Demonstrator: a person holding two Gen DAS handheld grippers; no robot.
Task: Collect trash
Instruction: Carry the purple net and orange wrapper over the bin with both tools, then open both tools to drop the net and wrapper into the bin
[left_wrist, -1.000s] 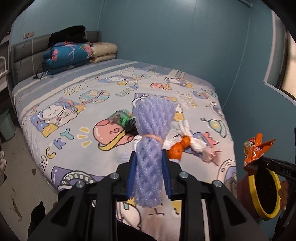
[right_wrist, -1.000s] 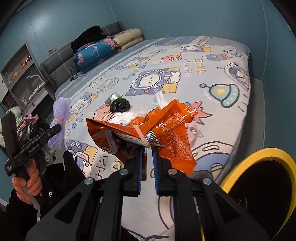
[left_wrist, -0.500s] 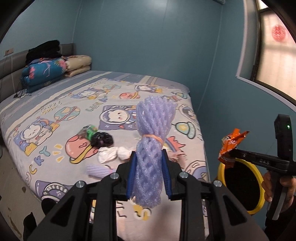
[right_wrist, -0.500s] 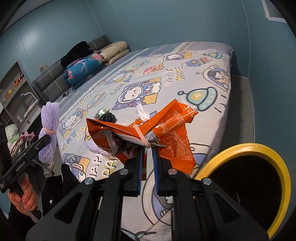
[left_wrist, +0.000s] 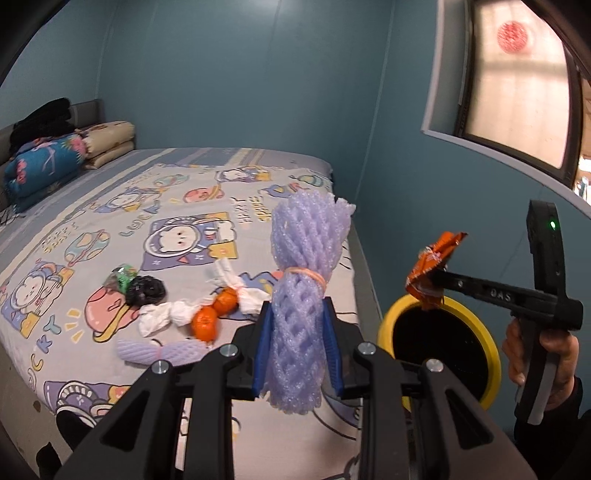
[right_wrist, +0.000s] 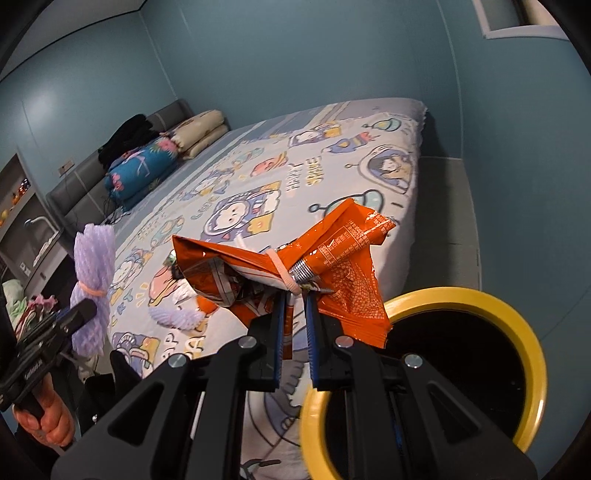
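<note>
From the left wrist view, the left gripper (left_wrist: 298, 345) was closed on a purple foam net (left_wrist: 303, 295) tied with a rubber band. The net stood up between the two blue pads. Behind it was the bed (left_wrist: 92, 229) with a cartoon sheet. On the sheet lay two oranges (left_wrist: 212, 314), some white tissue (left_wrist: 162, 317), a black wad (left_wrist: 146, 290), a green wrapper (left_wrist: 123, 275) and another purple foam net (left_wrist: 159, 350). On the right side, a hand (left_wrist: 539, 354) held the right gripper (left_wrist: 430, 282), which pinched an orange snack bag (left_wrist: 432, 269) just above the yellow bin (left_wrist: 439, 343) beside the bed.

From the right wrist view, the right gripper (right_wrist: 295, 317) was shut tight on the orange snack bag (right_wrist: 288, 266), which was tied in the middle with a band. The yellow bin (right_wrist: 517, 321) was right below and to the right, and its inside looked black. On the left, a hand (right_wrist: 44, 421) held the left gripper (right_wrist: 79, 314) with the purple foam net (right_wrist: 94, 273) sticking up from it, beside the bed (right_wrist: 332, 166).
</note>
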